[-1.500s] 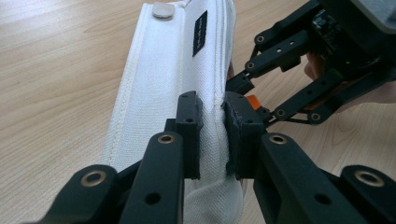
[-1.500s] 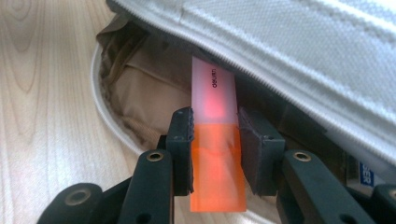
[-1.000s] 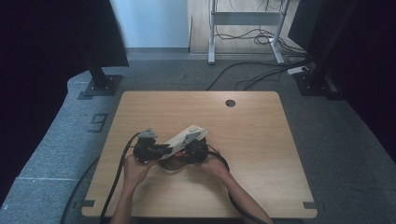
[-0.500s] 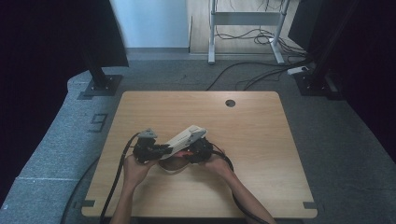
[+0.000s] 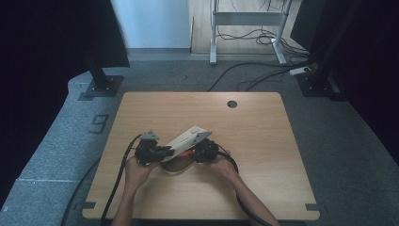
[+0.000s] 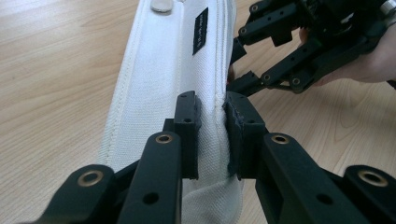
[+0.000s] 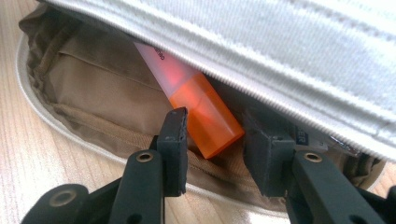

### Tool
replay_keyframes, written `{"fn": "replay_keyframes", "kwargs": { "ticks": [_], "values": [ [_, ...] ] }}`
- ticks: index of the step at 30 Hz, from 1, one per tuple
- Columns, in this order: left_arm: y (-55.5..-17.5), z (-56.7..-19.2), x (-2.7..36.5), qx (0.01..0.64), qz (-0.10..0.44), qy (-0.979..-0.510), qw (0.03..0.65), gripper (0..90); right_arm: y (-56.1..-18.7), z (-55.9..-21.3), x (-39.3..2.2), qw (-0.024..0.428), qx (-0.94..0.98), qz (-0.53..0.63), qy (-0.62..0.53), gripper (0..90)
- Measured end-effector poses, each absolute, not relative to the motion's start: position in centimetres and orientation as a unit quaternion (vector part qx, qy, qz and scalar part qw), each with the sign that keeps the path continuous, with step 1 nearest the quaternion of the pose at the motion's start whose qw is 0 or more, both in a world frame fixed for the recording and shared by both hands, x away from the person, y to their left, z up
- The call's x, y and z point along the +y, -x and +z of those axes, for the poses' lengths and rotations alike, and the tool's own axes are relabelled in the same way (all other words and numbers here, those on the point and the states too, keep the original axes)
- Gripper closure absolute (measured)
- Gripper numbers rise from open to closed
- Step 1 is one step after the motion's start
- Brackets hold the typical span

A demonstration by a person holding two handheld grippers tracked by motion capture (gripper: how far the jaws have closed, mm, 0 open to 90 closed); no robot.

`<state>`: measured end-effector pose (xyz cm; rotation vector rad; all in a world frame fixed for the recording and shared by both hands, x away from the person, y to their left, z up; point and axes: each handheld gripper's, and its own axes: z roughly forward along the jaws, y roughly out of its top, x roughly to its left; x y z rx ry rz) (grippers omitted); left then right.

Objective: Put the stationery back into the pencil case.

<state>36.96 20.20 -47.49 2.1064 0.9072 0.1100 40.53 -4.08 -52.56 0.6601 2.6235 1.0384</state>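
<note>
At a wooden table [image 5: 263,141], a person works a white fabric pouch [image 5: 186,140] with a two-jaw gripper in each hand. The left gripper [image 6: 212,133] is clamped on the raised white flap [image 6: 163,88] of the pouch, its jaws narrow with the canvas pinched between them, holding the flap up off the lower half. That opens a gap on the side facing the right gripper [image 7: 215,149], whose jaws stand apart on either side of the capped end of an orange highlighter [image 7: 198,105]; they do not appear to touch it, though the flap shadows the far jaw. The highlighter lies inside the tan lining [image 7: 93,88] of the pouch, its long axis running away from the right gripper and up under the flap, the orange end nearest the jaws. The right hand is plainly the nearer one, and the marker sits straight ahead of it, so a grasp or a push would run along that axis.
</note>
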Motion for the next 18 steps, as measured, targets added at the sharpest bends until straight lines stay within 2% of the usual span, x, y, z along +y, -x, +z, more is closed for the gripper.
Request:
{"fn": "replay_keyframes", "kwargs": {
  "ticks": [10, 18],
  "values": [
    [-36.7, -48.1, 19.7, 0.354, 0.04, -0.841, 0.407, 71.9, -40.4, -51.9, -5.3, 0.126, 0.895, 0.36, -0.232, 52.0],
    [-36.6, -48.6, 19.5, 0.348, 0.033, -0.842, 0.411, 67.3, -40.1, -51.5, -6.3, 0.13, 0.893, 0.362, -0.235, 50.3]
  ]
}}
